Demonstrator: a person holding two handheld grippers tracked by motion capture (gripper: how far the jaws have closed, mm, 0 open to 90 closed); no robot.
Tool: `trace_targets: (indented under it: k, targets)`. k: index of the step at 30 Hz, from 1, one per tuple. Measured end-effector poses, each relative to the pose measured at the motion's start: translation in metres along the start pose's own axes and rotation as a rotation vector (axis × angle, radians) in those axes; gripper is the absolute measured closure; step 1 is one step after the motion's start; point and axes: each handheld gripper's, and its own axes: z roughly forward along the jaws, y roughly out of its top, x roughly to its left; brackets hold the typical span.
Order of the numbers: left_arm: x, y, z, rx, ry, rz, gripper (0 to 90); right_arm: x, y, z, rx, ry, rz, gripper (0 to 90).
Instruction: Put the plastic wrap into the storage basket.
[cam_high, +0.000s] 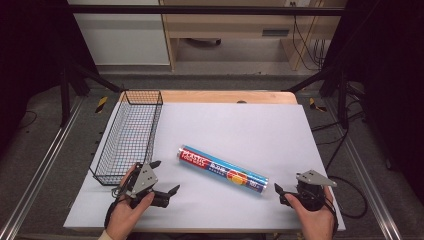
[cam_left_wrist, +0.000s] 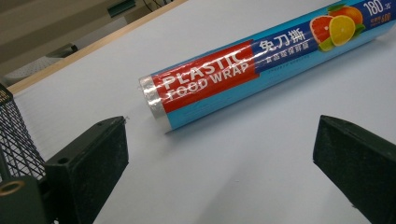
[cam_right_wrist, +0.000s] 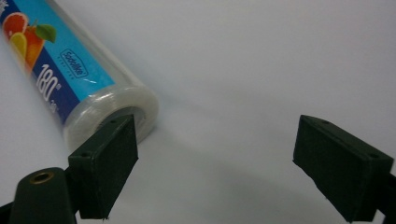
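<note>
A roll of plastic food wrap (cam_high: 222, 169) with a blue and red label lies diagonally in the middle of the white sheet (cam_high: 240, 125). My left gripper (cam_high: 165, 176) is open just left of the roll's red end, held in a hand. In the left gripper view that gripper (cam_left_wrist: 219, 140) has its jaws wide apart, and the roll (cam_left_wrist: 261, 65) lies a little beyond them. My right gripper (cam_high: 280, 193) is open near the roll's lower right end. In the right gripper view this gripper (cam_right_wrist: 217, 135) has the roll's clear end (cam_right_wrist: 112, 112) just beyond its left jaw.
A black wire basket (cam_high: 127, 135) stands along the sheet's left edge, right beside my left gripper; its mesh (cam_left_wrist: 14, 135) shows at the left of the left gripper view. The wooden table edge (cam_high: 230, 96) runs along the back. Bare white sheet lies right of the roll.
</note>
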Motion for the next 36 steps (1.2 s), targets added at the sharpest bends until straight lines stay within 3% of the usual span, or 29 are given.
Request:
trace_targets:
  k: [5, 13, 17, 19, 20, 26, 31, 35, 36]
  targets:
    - [0.001, 0.0, 0.001, 0.005, -0.004, -0.006, 3.3, 0.004, 0.002, 0.0, -0.018, 0.023, -0.023, 17.1]
    - [-0.002, 0.0, 0.002, 0.011, -0.007, 0.014, 3.3, 0.016, 0.015, -0.009, -0.056, 0.036, -0.075, 13.1]
    - [-0.003, -0.001, 0.002, 0.015, -0.019, 0.011, 3.3, 0.033, 0.037, -0.014, -0.056, 0.073, -0.189, 8.6]
    - [-0.003, -0.001, 0.003, 0.02, -0.023, 0.013, 3.2, 0.038, 0.043, -0.014, -0.055, 0.081, -0.209, 7.4]
    - [-0.003, -0.001, 0.003, 0.019, -0.027, 0.006, 3.1, 0.046, 0.055, -0.014, -0.063, 0.098, -0.26, 6.5]
    - [-0.004, -0.001, 0.004, 0.025, -0.054, 0.007, 3.0, 0.071, 0.087, 0.004, -0.055, 0.136, -0.378, 6.9]
    - [-0.005, -0.001, 0.003, 0.026, -0.07, 0.018, 3.0, 0.086, 0.101, 0.025, -0.044, 0.198, -0.406, 8.1]
    - [-0.006, -0.001, 0.002, 0.024, -0.083, 0.028, 3.0, 0.093, 0.107, 0.039, 0.004, 0.233, -0.437, 8.3]
    - [-0.006, -0.001, 0.002, 0.023, -0.086, 0.026, 3.0, 0.096, 0.108, 0.049, 0.044, 0.262, -0.457, 9.8]
